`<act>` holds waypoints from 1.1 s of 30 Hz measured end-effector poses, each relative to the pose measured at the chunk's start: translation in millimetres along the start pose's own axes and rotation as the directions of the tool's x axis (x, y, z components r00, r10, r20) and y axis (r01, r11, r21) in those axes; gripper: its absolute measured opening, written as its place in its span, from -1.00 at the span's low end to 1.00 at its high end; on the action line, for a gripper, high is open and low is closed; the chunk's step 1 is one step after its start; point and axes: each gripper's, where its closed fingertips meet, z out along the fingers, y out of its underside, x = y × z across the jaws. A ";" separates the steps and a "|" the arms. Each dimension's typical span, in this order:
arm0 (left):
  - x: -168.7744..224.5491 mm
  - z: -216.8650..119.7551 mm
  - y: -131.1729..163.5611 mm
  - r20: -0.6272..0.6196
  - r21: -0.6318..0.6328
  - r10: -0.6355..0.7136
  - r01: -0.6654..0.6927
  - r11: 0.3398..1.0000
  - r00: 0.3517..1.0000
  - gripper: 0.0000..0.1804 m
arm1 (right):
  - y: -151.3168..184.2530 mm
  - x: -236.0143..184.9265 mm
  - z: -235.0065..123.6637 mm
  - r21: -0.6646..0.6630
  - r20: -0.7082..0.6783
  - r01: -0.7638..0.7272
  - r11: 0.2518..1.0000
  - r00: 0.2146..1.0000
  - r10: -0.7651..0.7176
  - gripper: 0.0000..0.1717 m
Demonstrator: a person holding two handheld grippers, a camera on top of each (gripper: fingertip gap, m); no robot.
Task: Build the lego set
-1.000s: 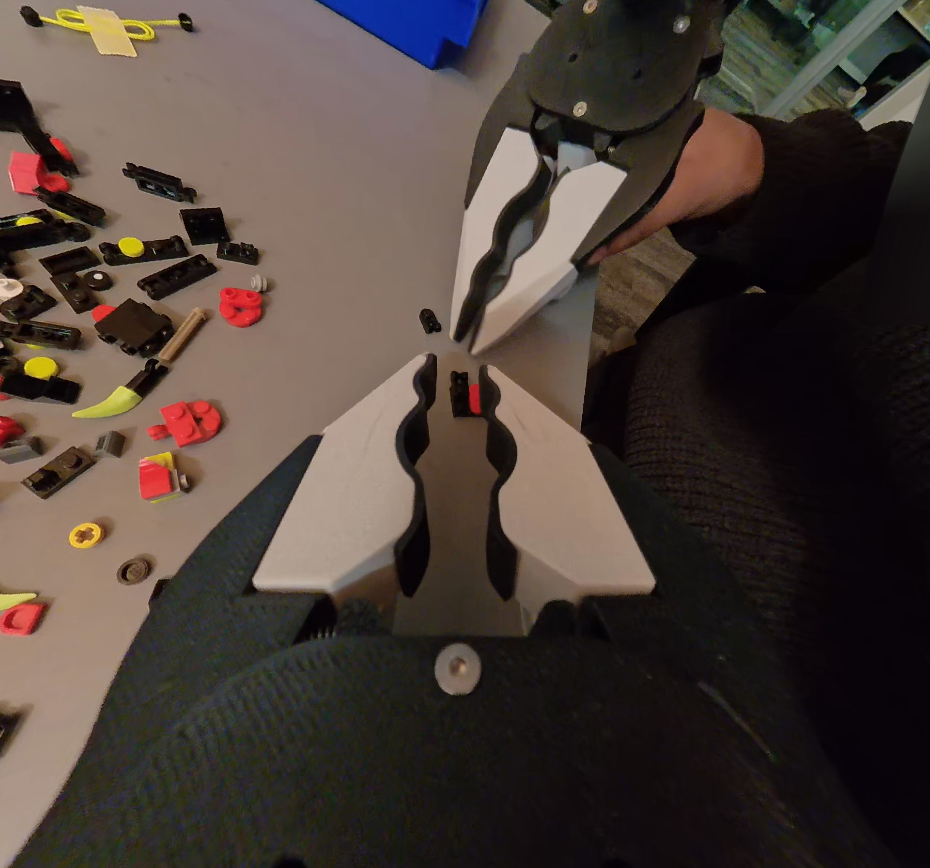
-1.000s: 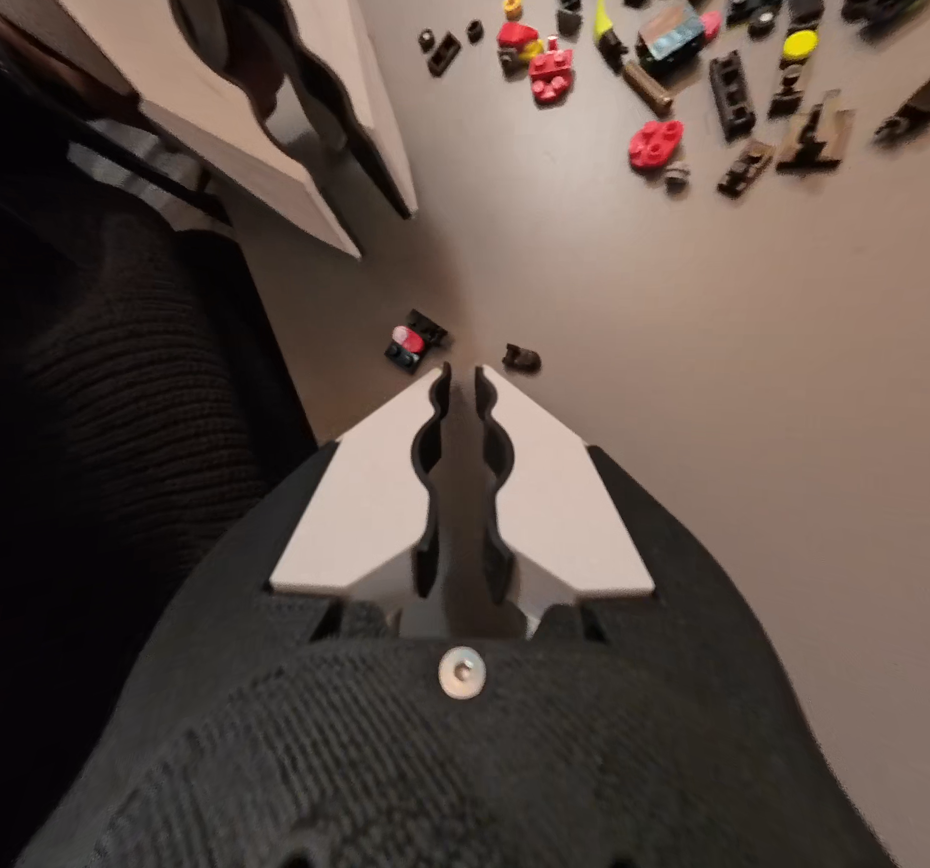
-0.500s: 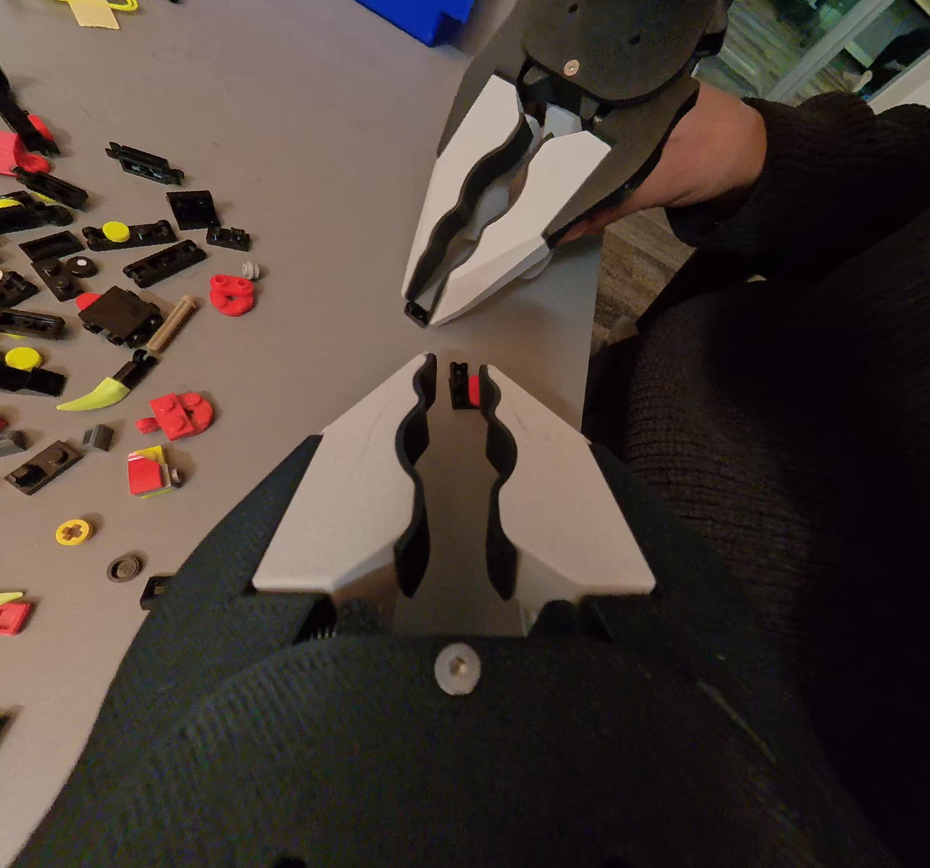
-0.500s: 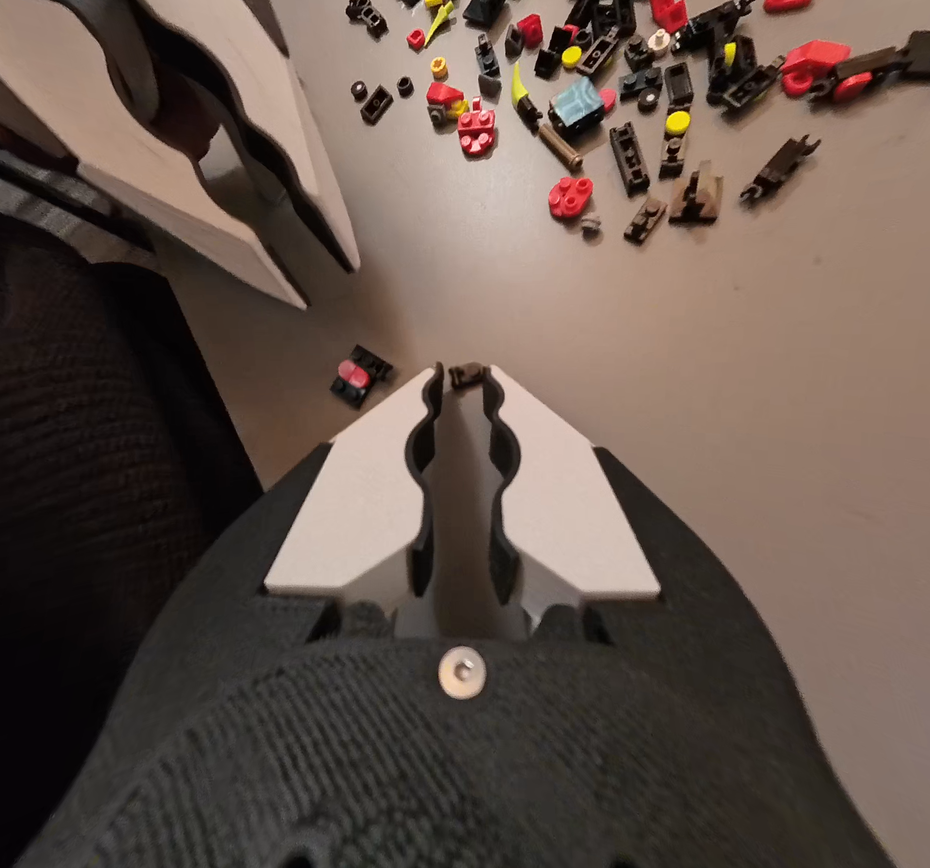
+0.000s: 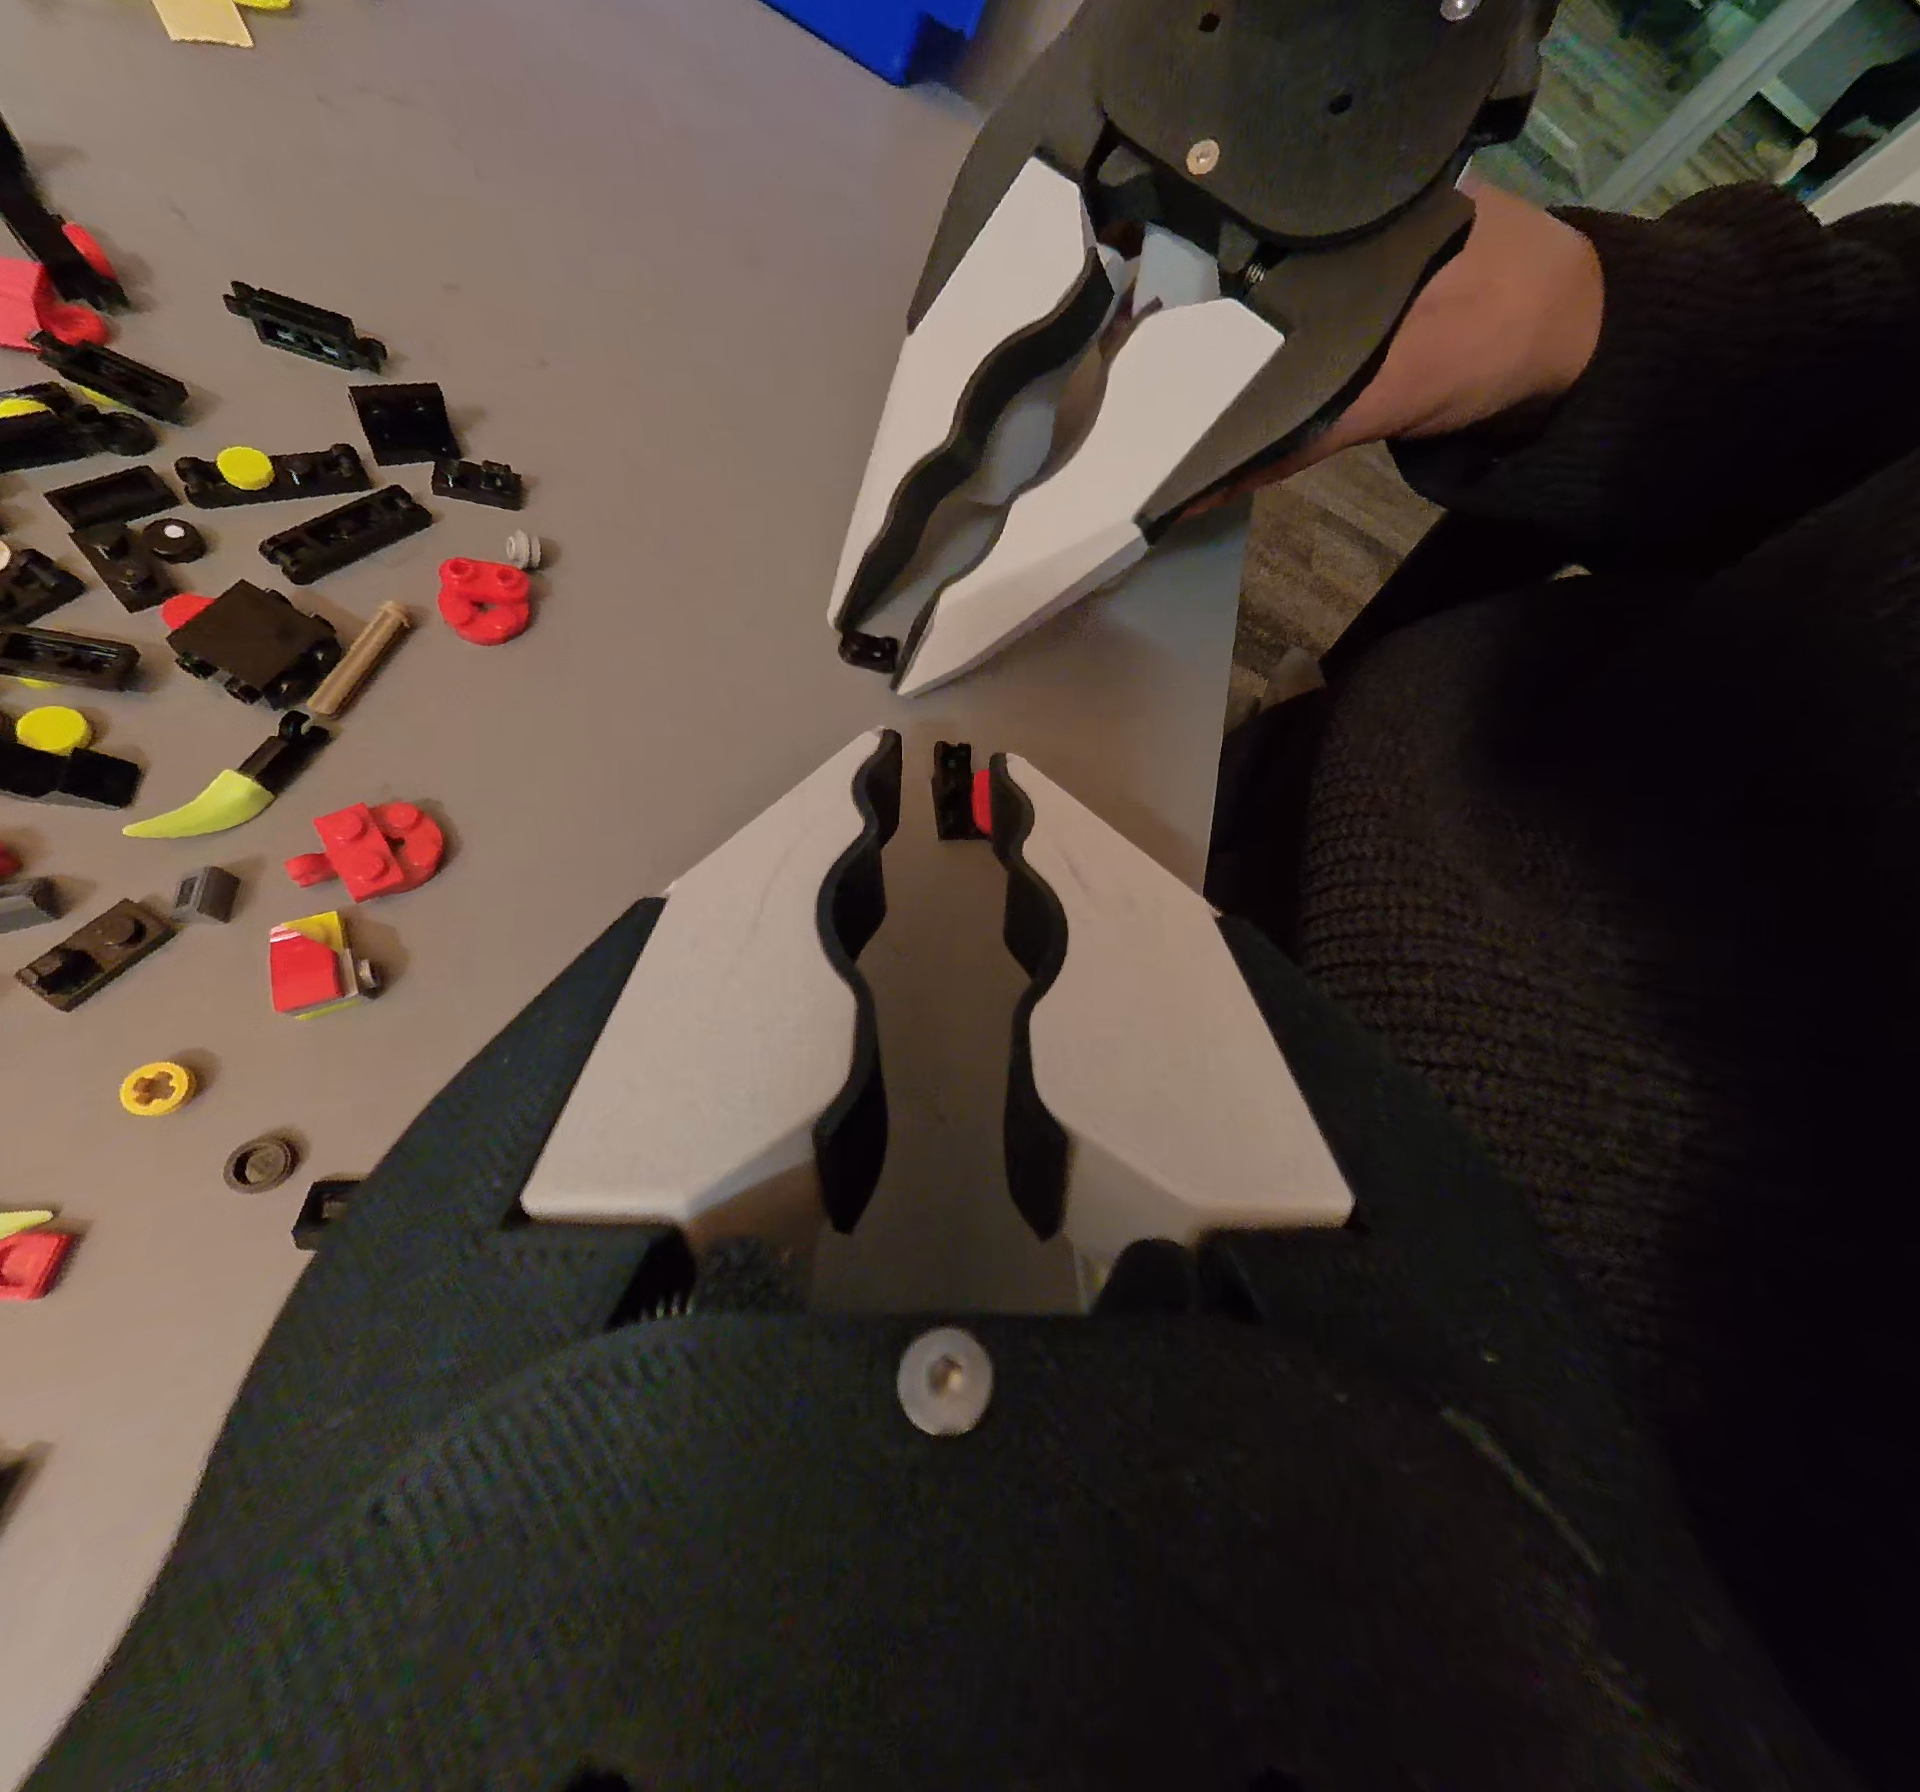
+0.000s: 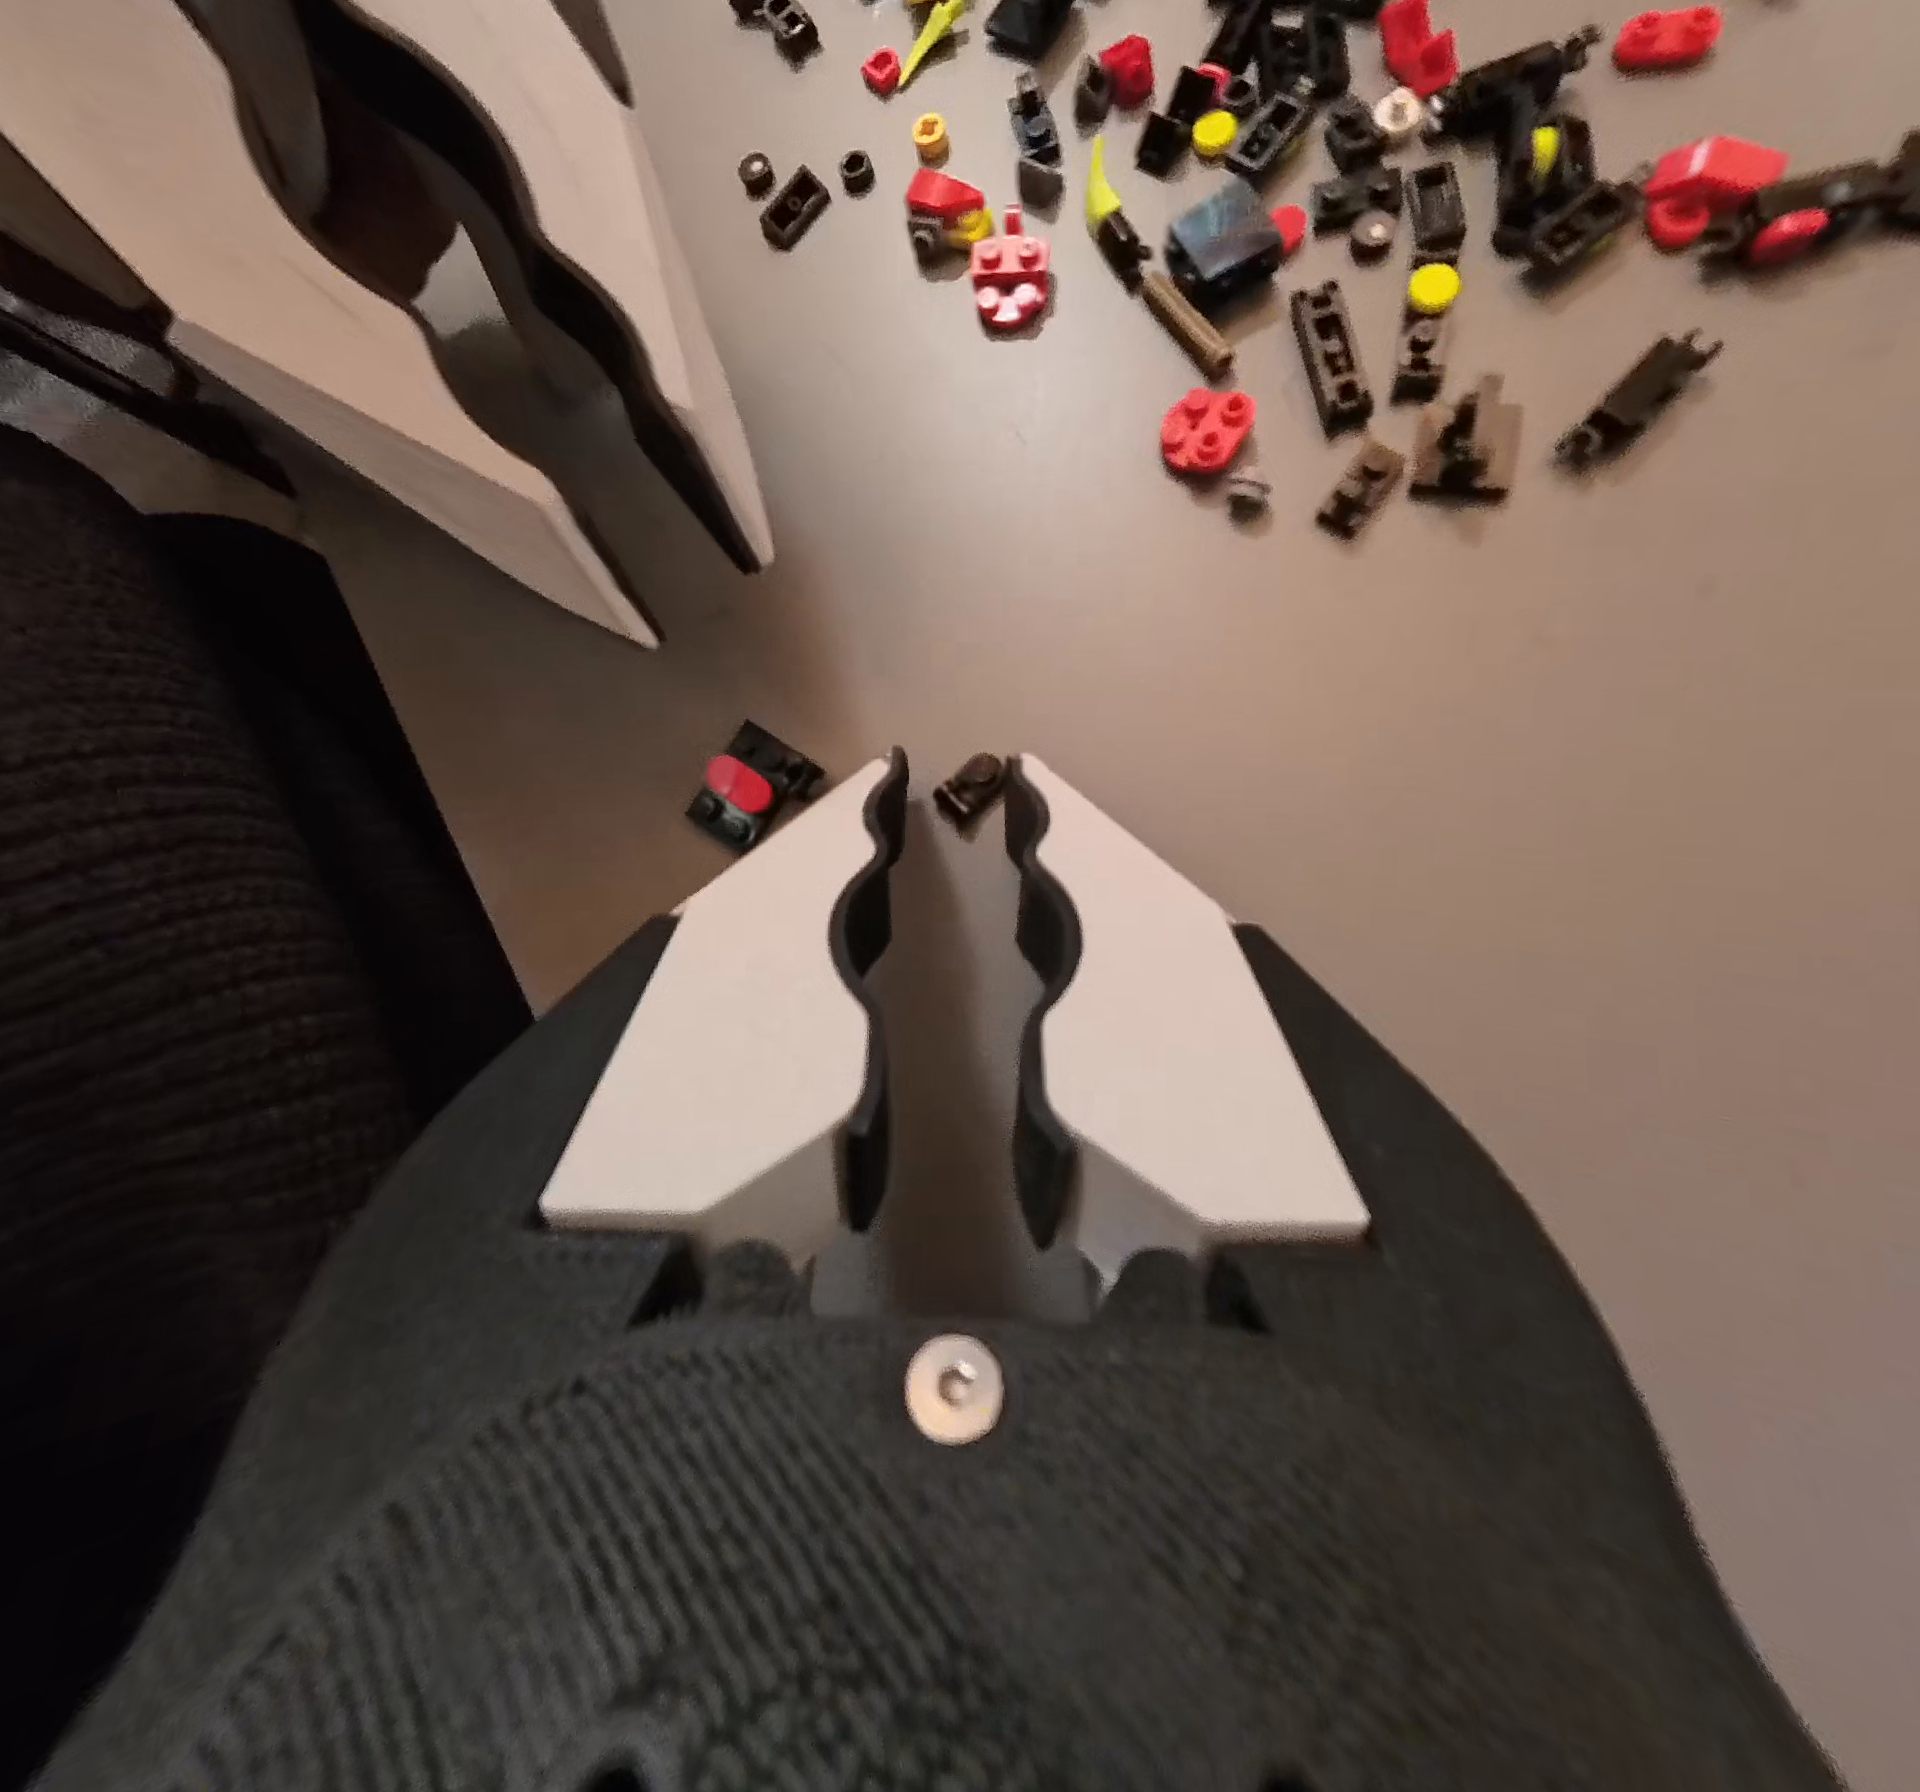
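here the left gripper (image 5: pixel 940 766) hovers with fingers spread; a black-and-red brick (image 5: pixel 956 792) lies on the table (image 5: pixel 644 215) between the tips, against the right-hand finger, clear of the other. the right gripper (image 6: pixel 956 781) is likewise spread around a small black piece (image 6: pixel 968 786), touching only one finger. closing off-centre could likely shove or flip either piece, and the tips sit close enough to collide.

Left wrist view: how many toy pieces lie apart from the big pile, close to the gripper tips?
2. A black-and-red piece shows between the left gripper's open fingers; a small black piece sits at the right gripper's tips. Others may be hidden beneath.
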 end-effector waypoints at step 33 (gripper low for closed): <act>-8.1 0.3 6.4 0.012 -0.023 -0.052 0.052 0.998 0.999 -0.82 | 0.9 -53.1 -3.9 0.006 0.156 0.188 0.982 0.970 -0.187 -0.66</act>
